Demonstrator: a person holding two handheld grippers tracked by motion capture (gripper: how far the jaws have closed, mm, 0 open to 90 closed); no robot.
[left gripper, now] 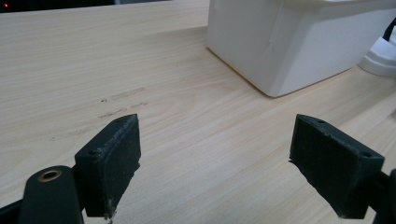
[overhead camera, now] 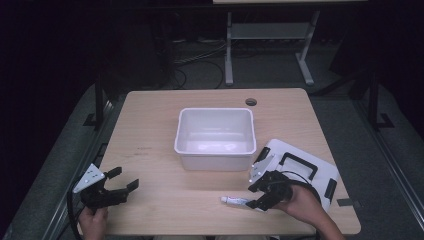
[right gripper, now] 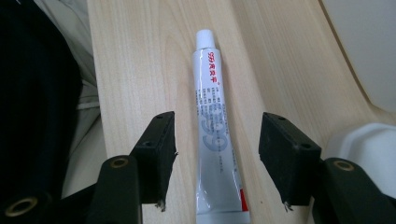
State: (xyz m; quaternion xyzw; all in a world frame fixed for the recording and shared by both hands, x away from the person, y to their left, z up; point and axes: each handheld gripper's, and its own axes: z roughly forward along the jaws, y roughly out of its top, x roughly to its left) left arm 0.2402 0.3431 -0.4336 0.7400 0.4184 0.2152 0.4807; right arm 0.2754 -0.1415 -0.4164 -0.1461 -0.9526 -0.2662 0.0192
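Observation:
A white tube [right gripper: 214, 126] with red print and a white cap lies flat on the wooden table [overhead camera: 165, 200], near its front edge at the right [overhead camera: 236, 201]. My right gripper [right gripper: 217, 158] straddles the tube's lower half, jaws open, with a gap between each pad and the tube. In the high view the right gripper [overhead camera: 257, 196] sits at the tube's right end, held by a hand. My left gripper [overhead camera: 124, 180] rests at the front left of the table, jaws wide open with nothing between them [left gripper: 215, 158].
A white rectangular bin [overhead camera: 216, 137] stands empty in the middle of the table; its side wall [left gripper: 289, 42] shows ahead of the left gripper. A white tray with black handles [overhead camera: 305, 167] lies at the right, beside the right hand. A table frame stands beyond.

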